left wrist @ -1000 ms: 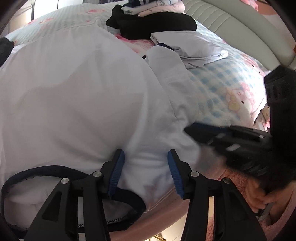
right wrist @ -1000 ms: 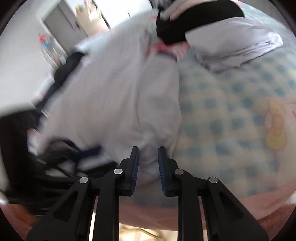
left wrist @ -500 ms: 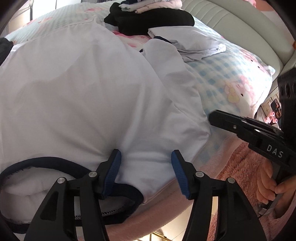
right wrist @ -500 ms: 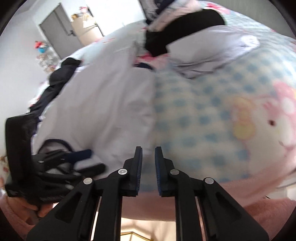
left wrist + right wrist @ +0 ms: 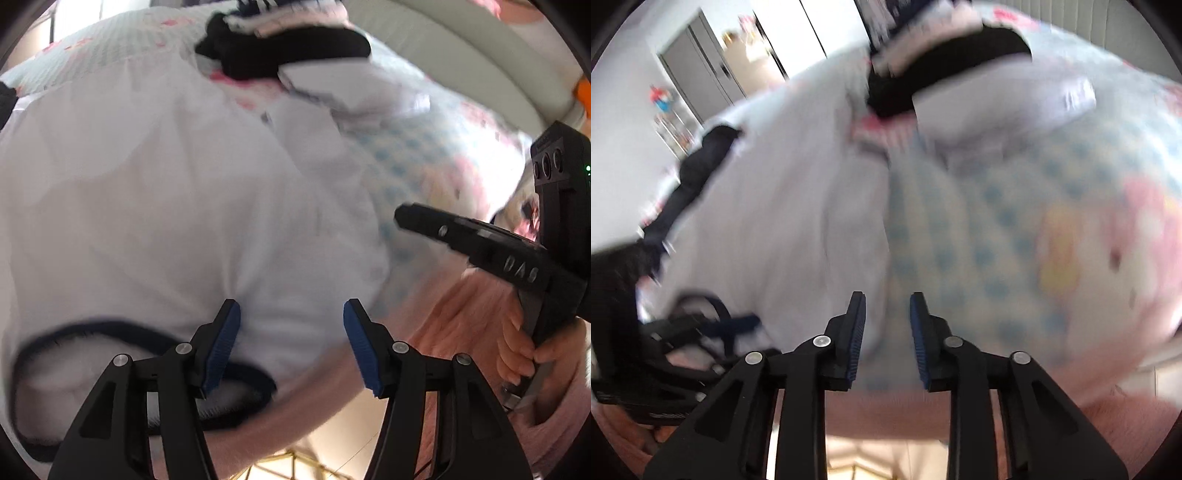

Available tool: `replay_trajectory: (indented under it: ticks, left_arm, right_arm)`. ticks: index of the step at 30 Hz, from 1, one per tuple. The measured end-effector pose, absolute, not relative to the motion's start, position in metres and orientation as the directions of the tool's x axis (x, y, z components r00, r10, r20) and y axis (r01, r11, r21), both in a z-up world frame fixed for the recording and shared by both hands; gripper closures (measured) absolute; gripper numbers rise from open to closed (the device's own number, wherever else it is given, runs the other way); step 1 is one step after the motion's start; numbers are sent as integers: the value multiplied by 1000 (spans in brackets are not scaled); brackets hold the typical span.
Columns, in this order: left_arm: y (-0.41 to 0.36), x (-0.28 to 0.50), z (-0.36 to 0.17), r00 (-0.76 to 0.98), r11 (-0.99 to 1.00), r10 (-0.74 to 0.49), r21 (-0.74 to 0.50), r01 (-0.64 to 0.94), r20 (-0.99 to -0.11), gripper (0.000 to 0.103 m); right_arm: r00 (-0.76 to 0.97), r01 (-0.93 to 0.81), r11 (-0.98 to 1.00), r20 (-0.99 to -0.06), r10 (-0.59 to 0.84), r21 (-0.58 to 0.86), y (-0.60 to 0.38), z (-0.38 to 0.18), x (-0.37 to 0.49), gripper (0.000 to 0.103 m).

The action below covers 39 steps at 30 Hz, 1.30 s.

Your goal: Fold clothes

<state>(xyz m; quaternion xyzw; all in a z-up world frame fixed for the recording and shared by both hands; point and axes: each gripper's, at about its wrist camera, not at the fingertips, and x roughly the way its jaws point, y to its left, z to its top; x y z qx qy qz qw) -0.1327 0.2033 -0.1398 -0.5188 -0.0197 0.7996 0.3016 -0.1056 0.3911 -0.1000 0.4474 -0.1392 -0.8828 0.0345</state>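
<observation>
Lower centre of left view: my left claw (image 5: 291,343) open above white shirt (image 5: 166,206), spread on bed (image 5: 1015,236). Right claw (image 5: 888,332) opening, nothing between jaws. Best next: pinch shirt edges squarely, fold evenly.

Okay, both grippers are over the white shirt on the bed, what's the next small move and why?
Probably lower the left gripper onto the white shirt near its dark-trimmed collar and pinch: its jaws are open and empty. The right gripper is opening, also empty.
</observation>
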Motion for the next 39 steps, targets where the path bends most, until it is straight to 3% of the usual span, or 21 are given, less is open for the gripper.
replay_trajectory:
  ticks: [1,3,11,13,14,15,21,25,31,35,39]
  left_arm:
    - [203,-140,-135,-298,-826,497,-338,-452,-815,43]
    - [205,-154,-128,-330,-840,482,-321,-437,-812,44]
    - [212,-188,-127,-351,-863,429,-264,-430,-832,44]
    - [212,-197,-133,-357,-875,406,-244,-419,-841,44]
    - [212,-203,-134,-363,-881,399,-242,-406,-842,44]
    - [211,-209,-135,-367,-887,394,-244,-392,-842,44]
    - [207,-231,-128,-406,-896,414,-286,-339,-815,44]
    - [220,-241,-140,-383,-907,362,-228,-353,-850,44]
    - [226,-237,-167,-326,-920,297,-178,-348,-897,44]
    - [221,-227,-165,-328,-920,306,-189,-344,-894,43]
    - [216,-223,-155,-345,-916,324,-202,-346,-881,43]
  right_arm:
    - [-604,-55,-957,-773,-195,284,395,-95,-114,70]
    - [-606,-10,-947,-755,-249,320,400,-90,-140,53]
    - [-466,-64,-848,-767,-441,526,413,-162,-234,50]
    - [-465,-51,-827,-746,-476,559,409,-166,-233,58]
    - [-474,-28,-834,-742,-474,551,405,-162,-231,85]
    - [-490,-28,-831,-732,-473,556,405,-155,-227,96]
    - [-633,2,-831,-643,-431,556,411,-109,-190,100]
    - [-759,15,-906,-585,-285,422,402,-79,-157,100]
    - [-666,-176,-911,-727,-168,372,420,-109,-143,101]
    - [-673,-203,-951,-738,-38,234,414,-103,-137,101]
    - [-663,-164,-970,-749,-28,181,403,-101,-135,99]
